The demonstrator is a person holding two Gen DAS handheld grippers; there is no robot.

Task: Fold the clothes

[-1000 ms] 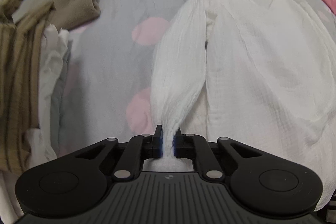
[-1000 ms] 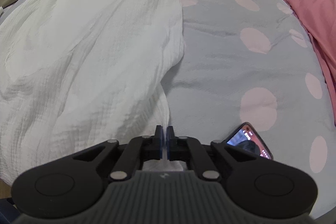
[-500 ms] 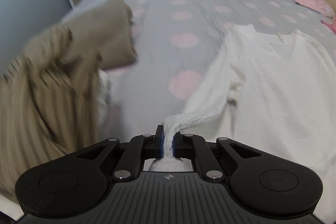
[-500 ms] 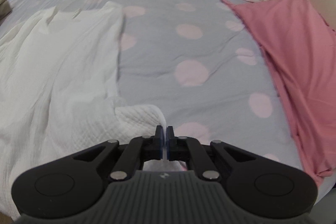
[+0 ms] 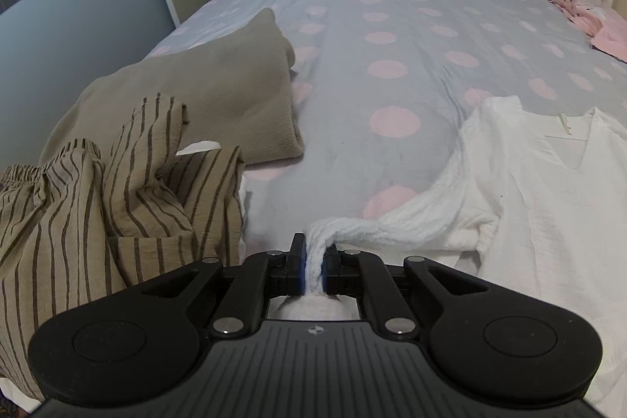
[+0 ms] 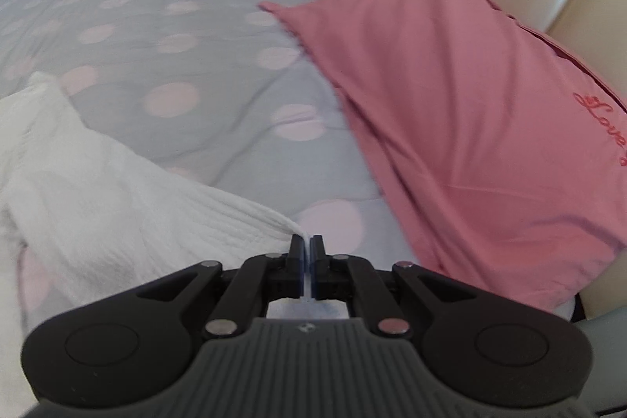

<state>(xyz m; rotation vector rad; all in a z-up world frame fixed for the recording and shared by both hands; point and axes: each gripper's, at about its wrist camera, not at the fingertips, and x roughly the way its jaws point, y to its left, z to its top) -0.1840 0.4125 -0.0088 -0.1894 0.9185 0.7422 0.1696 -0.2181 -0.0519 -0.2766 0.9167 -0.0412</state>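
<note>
Left wrist view: the left gripper [image 5: 313, 263] is clamped on the bunched end of a sleeve of the white shirt [image 5: 548, 206].
Shirt's place: its body lies flat on the dotted bedspread [image 5: 392, 38], ahead and to the right of the claw; the sleeve runs from the jaws rightward to the shoulder.
Shirt's look: white, crinkled weave, V-neck with a small label at the collar, sleeve twisted like a rope.
Beside the claw: a striped tan garment [image 5: 98, 206] to the left, a plain tan folded piece [image 5: 219, 96] beyond it.
Change: a second ago the sleeve stretched straight ahead; now it bends off to the right.
Right wrist view: the right gripper [image 6: 307, 257] has its jaws pressed together on a thin white edge of the shirt [image 6: 98, 198].
Shirt's place: it spreads left of the claw, its edge lifted to the jaws.
Other side: a pink pillow [image 6: 470, 104] lies to the right.
Change: the phone seen earlier is out of view.
</note>
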